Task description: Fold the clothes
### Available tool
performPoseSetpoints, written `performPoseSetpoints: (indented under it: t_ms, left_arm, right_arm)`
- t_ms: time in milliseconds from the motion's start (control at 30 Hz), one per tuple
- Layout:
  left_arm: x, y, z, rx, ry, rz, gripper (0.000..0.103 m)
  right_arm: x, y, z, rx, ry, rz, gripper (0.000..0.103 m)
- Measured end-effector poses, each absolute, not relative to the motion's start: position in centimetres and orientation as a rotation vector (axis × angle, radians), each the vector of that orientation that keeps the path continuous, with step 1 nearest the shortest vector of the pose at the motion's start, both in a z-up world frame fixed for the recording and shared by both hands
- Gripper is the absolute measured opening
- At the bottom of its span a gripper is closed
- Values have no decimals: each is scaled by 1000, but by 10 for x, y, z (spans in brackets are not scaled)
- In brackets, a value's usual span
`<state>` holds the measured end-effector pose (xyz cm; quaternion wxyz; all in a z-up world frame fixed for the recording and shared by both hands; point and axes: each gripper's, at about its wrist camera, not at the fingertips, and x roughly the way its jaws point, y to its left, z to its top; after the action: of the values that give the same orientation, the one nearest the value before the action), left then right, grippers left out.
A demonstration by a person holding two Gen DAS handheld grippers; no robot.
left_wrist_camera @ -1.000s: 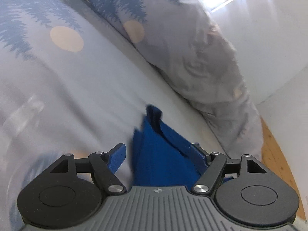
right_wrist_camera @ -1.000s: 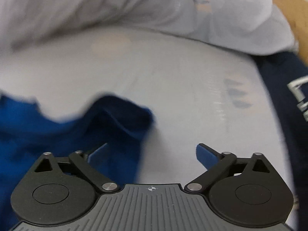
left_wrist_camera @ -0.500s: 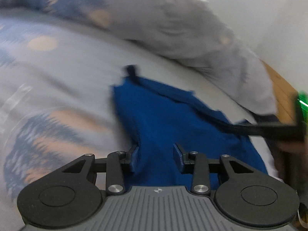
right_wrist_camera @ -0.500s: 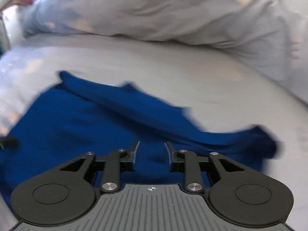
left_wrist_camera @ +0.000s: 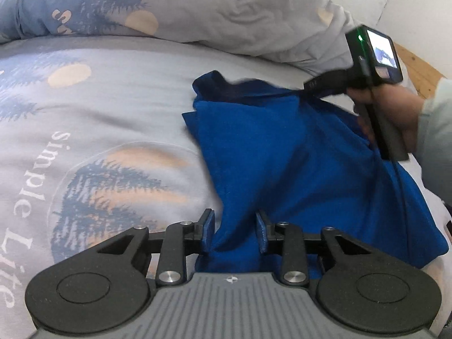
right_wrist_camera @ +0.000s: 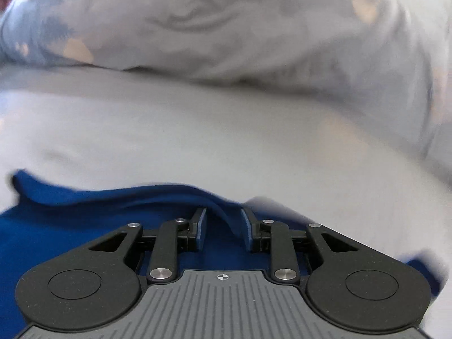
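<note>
Since half a second ago the royal-blue cotton garment [left_wrist_camera: 296,163] has been drawn up and stretched across the grey printed bed sheet [left_wrist_camera: 84,107], and the right gripper's view has dropped low, so far less of the blue cloth [right_wrist_camera: 56,234] shows in it.

The left gripper [left_wrist_camera: 234,233] sits low at the garment's near edge, jaws partly closed with a bunched fold of blue cloth between its fingers. The right gripper [right_wrist_camera: 223,227] likewise has its jaws narrowed around a raised ridge of fabric; whether either fully pinches is hard to tell.

Only the left view shows the person's right hand [left_wrist_camera: 395,113] around the black handle, tilted toward the garment's far right corner, beside the rumpled grey pillow [left_wrist_camera: 226,14].
</note>
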<state>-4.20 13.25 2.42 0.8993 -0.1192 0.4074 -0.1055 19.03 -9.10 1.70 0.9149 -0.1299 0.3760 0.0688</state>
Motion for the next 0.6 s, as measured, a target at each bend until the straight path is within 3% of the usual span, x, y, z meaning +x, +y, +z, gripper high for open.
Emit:
performPoseSetpoints:
  t_ms: [100, 133, 167, 333, 600]
  left_arm:
    - [-42, 135, 24, -263, 845, -226, 41]
    - [-42, 138, 25, -267, 846, -225, 50]
    - [-40, 140, 23, -277, 847, -222, 56]
    - [-34, 166, 24, -400, 846, -177, 76]
    - [-36, 223, 20, -663, 839, -77, 82]
  right_arm:
    - [192, -91, 33, -173, 711, 119, 38]
    - [189, -89, 37, -151, 703, 124, 55]
    - [185, -88, 39, -130, 708, 137, 63]
    - [137, -83, 53, -76, 706, 231, 64]
    - [-24, -30, 68, -238, 629, 441, 76]
